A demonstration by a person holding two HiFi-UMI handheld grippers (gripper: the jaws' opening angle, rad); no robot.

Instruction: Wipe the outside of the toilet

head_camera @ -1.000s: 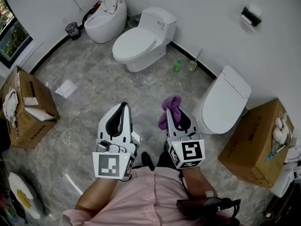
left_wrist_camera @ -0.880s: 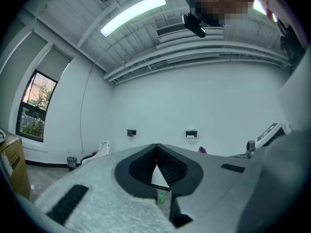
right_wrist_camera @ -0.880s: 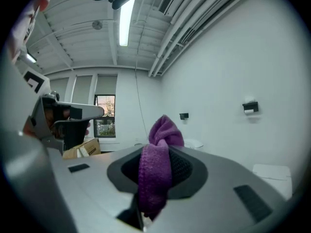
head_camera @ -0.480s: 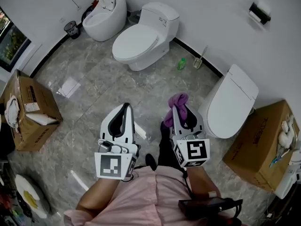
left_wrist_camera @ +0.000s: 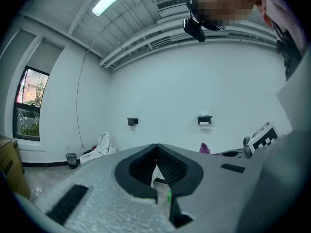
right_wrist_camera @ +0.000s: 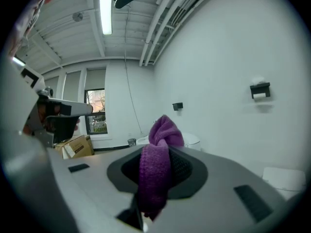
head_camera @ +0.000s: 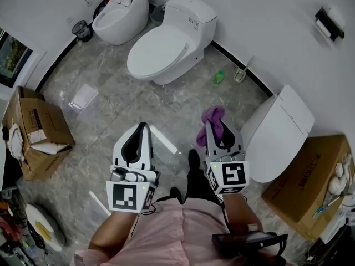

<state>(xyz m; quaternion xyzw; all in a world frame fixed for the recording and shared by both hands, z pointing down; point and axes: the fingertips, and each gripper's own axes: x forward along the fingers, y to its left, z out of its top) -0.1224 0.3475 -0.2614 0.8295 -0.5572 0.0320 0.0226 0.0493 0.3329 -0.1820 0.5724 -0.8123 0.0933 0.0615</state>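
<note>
Head view, looking steeply down at a tiled floor (head_camera: 111,110). The person stands with both grippers held out level, pointing at the wall (head_camera: 266,15).

Right gripper (head_camera: 211,129): clenched on a purple cloth (head_camera: 213,119). The right gripper view shows the cloth (right_wrist_camera: 156,161) pinched between the jaws, its free end bunched above the tips. That leaves a soft wad projecting forward, presumably so fabric rather than jaw meets the porcelain.

Left gripper (head_camera: 144,127): jaws together, with nothing between them, as the left gripper view confirms (left_wrist_camera: 156,149). It hangs beside the right one, apparently idle, since wiping needs one tool only.

Near toilet (head_camera: 277,129): lid down, just beside the right gripper on its right, not touched by the cloth. It is the closest fixture and thus the likely target, though this cannot be settled from the frames.

Middle toilet (head_camera: 161,46), lid down, and far toilet (head_camera: 119,15), lid up, stand well apart along the wall. A green bottle (head_camera: 219,77) and a brush (head_camera: 242,73) sit on the floor between the middle and near toilets. Boxes (head_camera: 36,134) flank the space.

Wiping has not yet begun; the next move calls for bringing the cloth down onto an outer surface.
</note>
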